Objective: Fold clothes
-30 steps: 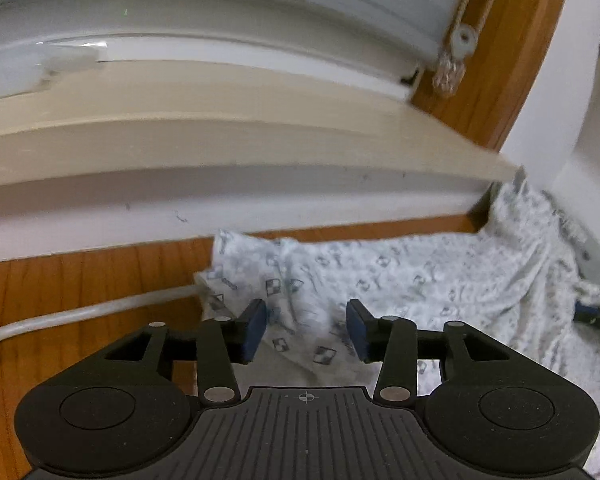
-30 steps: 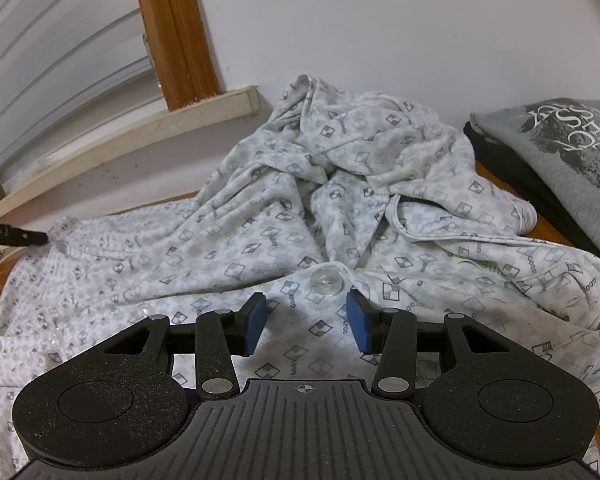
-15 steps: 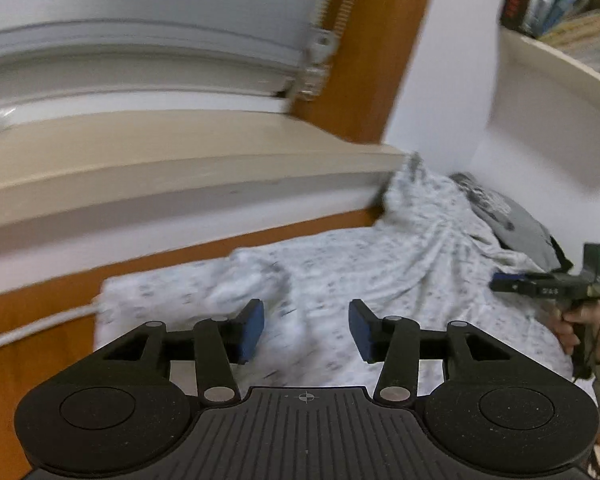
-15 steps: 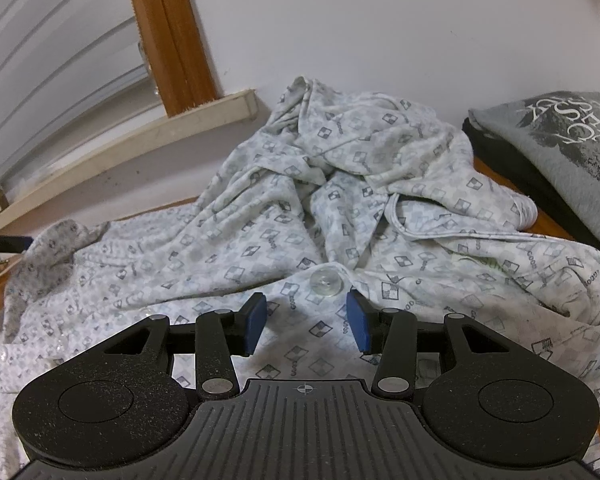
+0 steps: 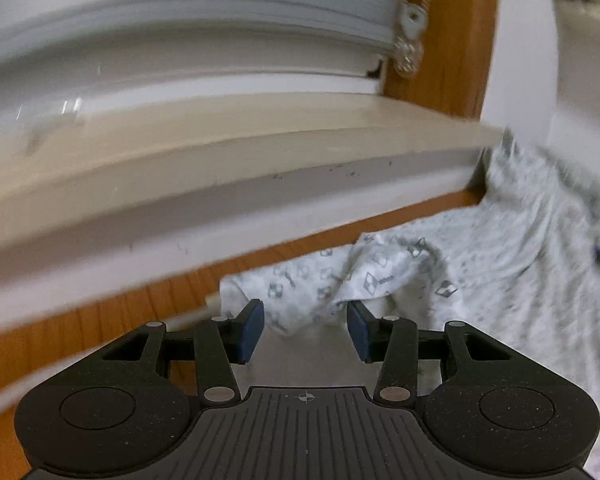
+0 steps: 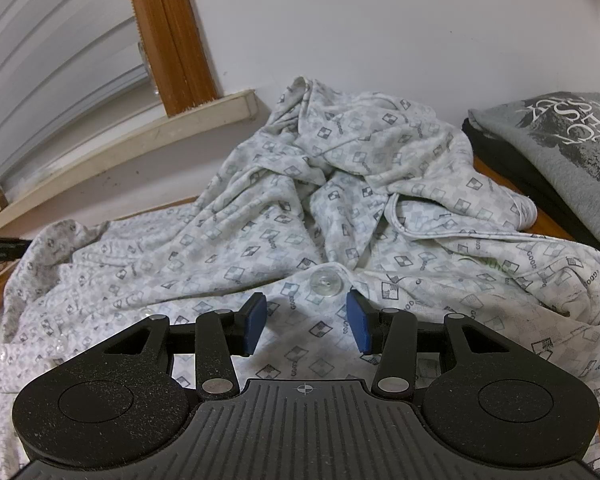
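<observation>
The patterned white garment [image 6: 340, 216] lies rumpled across the wooden surface [image 5: 148, 300], heaped highest toward the white wall [image 6: 380, 20] and spreading flatter toward the near side. A clear button [image 6: 326, 282] sits on it just beyond the right tongs [image 6: 306, 322], whose blue pads stand spread above the cloth with nothing pinched between them. In the left wrist view one bunched corner of the garment [image 5: 340, 276] reaches between the pads of the left tongs [image 5: 306, 330]; the pads are parted and do not press on it.

To the right of the garment a grey printed top [image 6: 560, 144] rests on a dark folded piece [image 6: 512, 164]. Behind runs a cream window ledge [image 6: 140, 136] under pale slatted blinds [image 6: 52, 52], framed by a brown wooden post [image 6: 168, 36]. A white cord [image 5: 188, 316] lies on the wood beside the garment's corner.

The left wrist view is smeared by motion, so the print on the far cloth and the ledge's left end are hard to read. A dark object [image 6: 0, 248] at the left edge of the right wrist view is cut off and cannot be identified. The grey top's lettering runs out of frame.
</observation>
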`<control>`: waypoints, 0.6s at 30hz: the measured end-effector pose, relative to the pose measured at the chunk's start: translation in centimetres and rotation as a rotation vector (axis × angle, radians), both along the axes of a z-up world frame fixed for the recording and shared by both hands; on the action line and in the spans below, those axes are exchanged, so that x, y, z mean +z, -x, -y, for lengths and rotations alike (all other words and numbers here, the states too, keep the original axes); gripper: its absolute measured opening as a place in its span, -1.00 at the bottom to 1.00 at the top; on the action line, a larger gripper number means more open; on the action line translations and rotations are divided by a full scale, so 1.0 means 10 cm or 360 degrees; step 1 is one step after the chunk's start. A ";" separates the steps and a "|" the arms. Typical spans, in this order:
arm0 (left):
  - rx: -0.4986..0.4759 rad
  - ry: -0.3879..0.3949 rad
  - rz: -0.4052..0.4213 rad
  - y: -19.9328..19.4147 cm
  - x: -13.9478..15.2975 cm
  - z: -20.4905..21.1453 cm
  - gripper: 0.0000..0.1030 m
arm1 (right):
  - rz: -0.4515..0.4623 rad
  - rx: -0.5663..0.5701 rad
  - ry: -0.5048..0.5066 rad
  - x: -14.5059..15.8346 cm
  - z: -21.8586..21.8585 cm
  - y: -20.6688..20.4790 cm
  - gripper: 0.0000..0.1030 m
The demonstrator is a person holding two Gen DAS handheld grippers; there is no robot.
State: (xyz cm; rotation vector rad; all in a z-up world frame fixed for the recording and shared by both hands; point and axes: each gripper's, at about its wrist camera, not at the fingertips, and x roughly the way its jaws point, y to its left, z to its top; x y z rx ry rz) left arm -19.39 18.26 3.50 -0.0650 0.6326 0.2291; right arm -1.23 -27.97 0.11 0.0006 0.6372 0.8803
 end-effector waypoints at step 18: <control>0.0246 -0.0122 0.0169 0.21 0.17 -0.26 -0.32 | -0.0012 0.0004 -0.0012 0.00 0.01 0.00 -0.12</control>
